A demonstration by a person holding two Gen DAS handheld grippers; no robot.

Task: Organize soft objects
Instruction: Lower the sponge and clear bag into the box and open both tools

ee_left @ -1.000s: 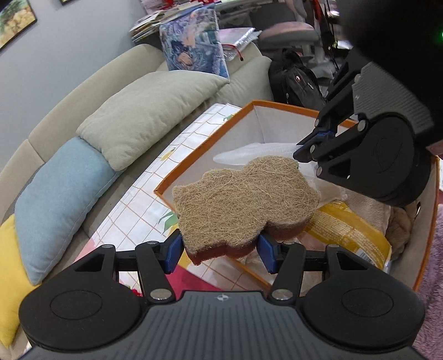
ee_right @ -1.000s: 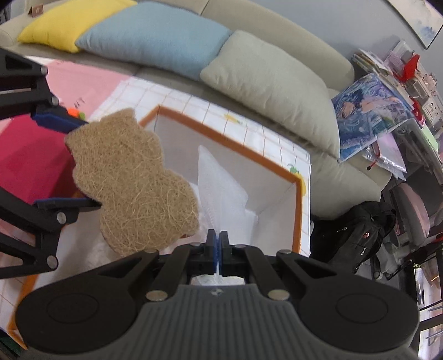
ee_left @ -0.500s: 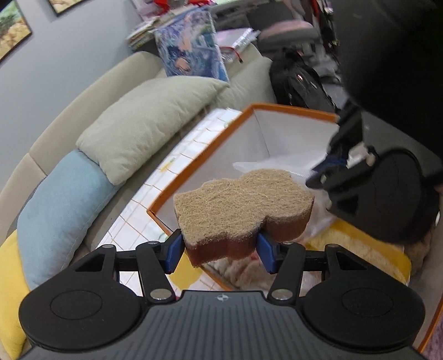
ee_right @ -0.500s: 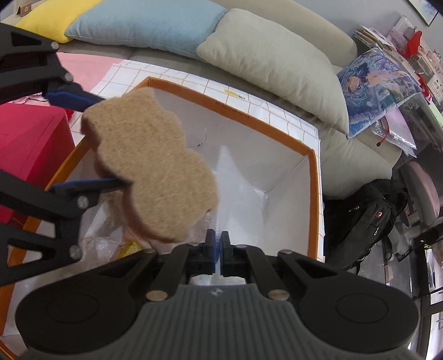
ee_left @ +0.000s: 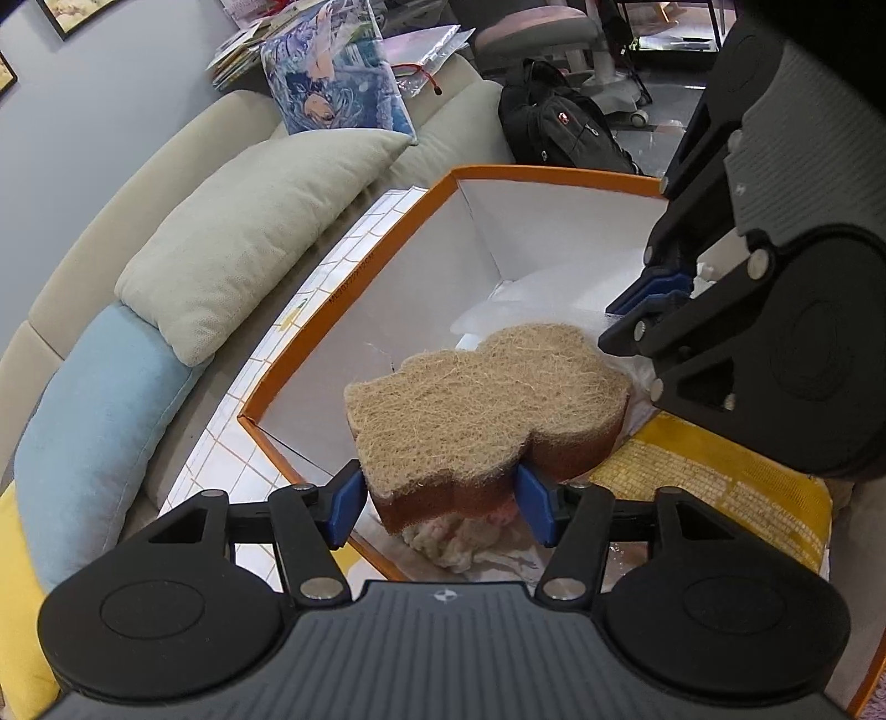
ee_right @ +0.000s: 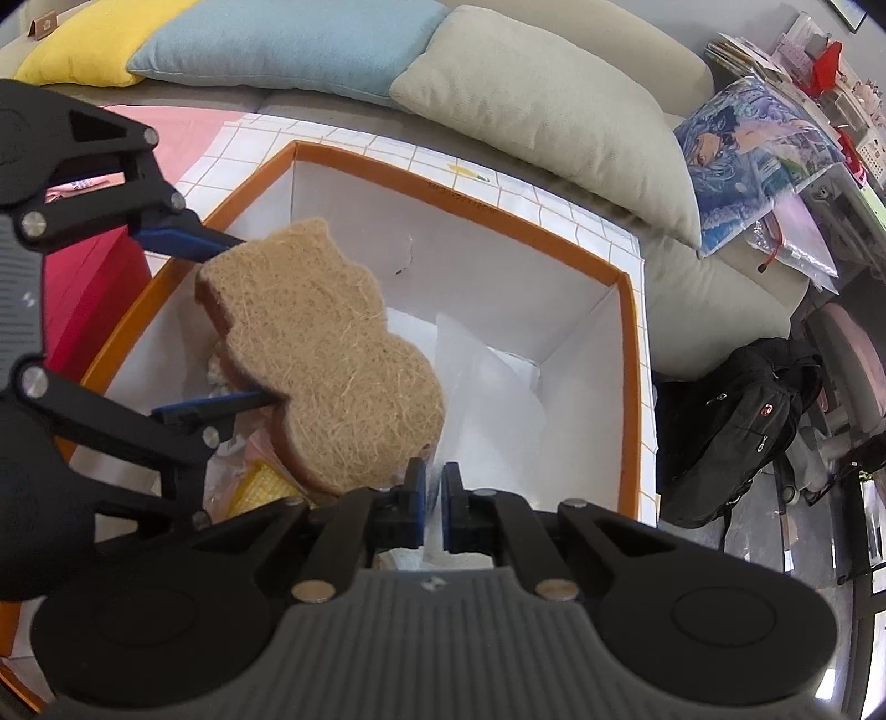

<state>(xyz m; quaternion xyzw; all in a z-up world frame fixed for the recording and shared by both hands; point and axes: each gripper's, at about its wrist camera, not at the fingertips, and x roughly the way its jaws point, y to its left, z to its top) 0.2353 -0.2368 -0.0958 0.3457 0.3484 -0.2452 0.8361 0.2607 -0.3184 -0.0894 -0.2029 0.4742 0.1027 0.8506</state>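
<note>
My left gripper is shut on a bear-shaped loofah sponge with a brown underside. It holds it inside the orange-rimmed white box, just above the things in it. The sponge and the left gripper also show in the right wrist view. My right gripper is nearly shut on a thin white plastic sheet that lies in the box. The right gripper shows at the right in the left wrist view.
A yellow packet and a fluffy whitish item lie in the box. The box sits on a checked cloth on a sofa with grey, blue and yellow cushions. A black backpack stands beyond.
My left gripper has carried the sponge over the box rim and down into the box. My right gripper has stayed on the white sheet and its jaws have parted slightly.
</note>
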